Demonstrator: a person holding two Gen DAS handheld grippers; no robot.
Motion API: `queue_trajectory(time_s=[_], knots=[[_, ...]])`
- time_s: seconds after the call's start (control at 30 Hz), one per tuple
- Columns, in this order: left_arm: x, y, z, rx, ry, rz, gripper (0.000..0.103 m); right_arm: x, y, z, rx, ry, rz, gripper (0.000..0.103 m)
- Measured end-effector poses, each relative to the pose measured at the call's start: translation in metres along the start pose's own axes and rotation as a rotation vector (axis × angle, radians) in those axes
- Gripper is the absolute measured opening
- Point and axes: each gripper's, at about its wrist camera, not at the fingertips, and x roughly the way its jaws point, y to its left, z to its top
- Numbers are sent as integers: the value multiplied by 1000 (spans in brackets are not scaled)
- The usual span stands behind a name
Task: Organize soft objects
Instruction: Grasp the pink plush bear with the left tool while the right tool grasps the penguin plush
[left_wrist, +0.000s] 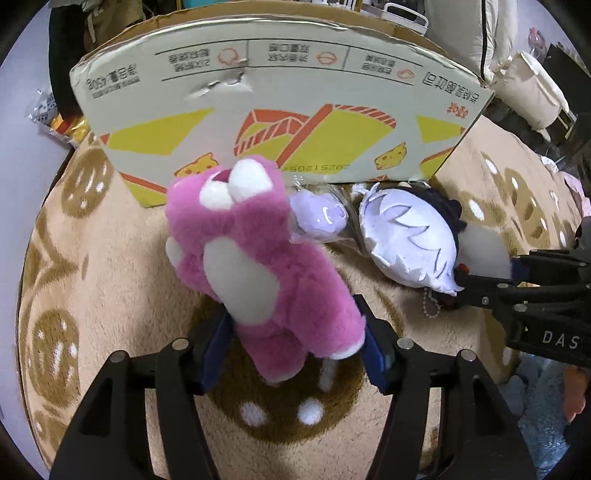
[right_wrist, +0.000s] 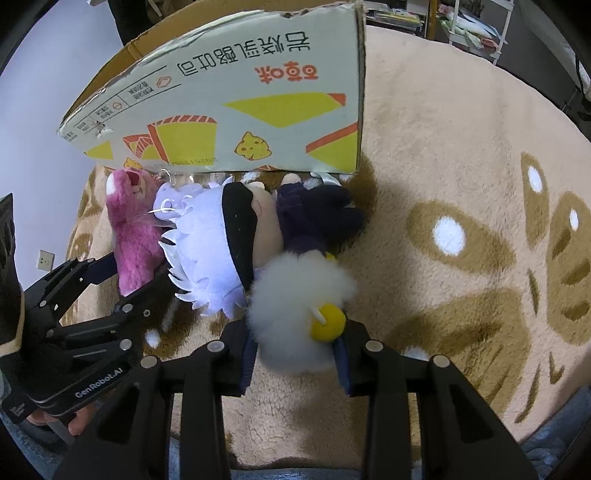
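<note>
Left wrist view shows your left gripper (left_wrist: 291, 347) clamped on the lower body of the pink long-pile plush bear (left_wrist: 255, 266), with the blue pads pressing its legs from both sides. The bear's head points toward the printed cardboard box (left_wrist: 280, 103), which stands just behind the toys on the beige shaggy rug with brown cookie patterns (left_wrist: 92, 277).

Right wrist view shows your right gripper (right_wrist: 295, 354) closed on the white fluffy plush ball with a yellow felt beak (right_wrist: 299, 306). This toy lies against the flat fabric doll with white spiky hair and a dark outfit (right_wrist: 236, 243), whose small bead chain trails on the rug. A small lilac plush in clear film wrapping (left_wrist: 321, 218) sits between the bear and the doll.

Judged from the layout, the box is the likely destination, though its opening is not visible from here.

- Lift each toy straight up before moving it. Long pile compresses, so a grip near an edge may slip.
- Keep the white ball clear of the doll as it rises; their fibres touch and may drag the doll along.
- Raise both toys above the box wall before crossing it. The cardboard is dented and torn at the upper rim, and fur may catch there.
- Expect the film-wrapped plush to be slippery.
</note>
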Motion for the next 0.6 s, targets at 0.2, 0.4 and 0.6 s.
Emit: queue_trajectory(time_s=[0.2, 0.4, 0.6], knots=[[1, 2, 4, -43, 5, -36, 64, 4, -1, 1, 6, 2, 5, 38], [-1, 6, 2, -29, -6, -18, 52, 3, 3, 1, -9, -8, 4, 36], [-8, 10, -3, -24, -20, -8, 46, -3, 9, -2, -41, -31, -10, 35]])
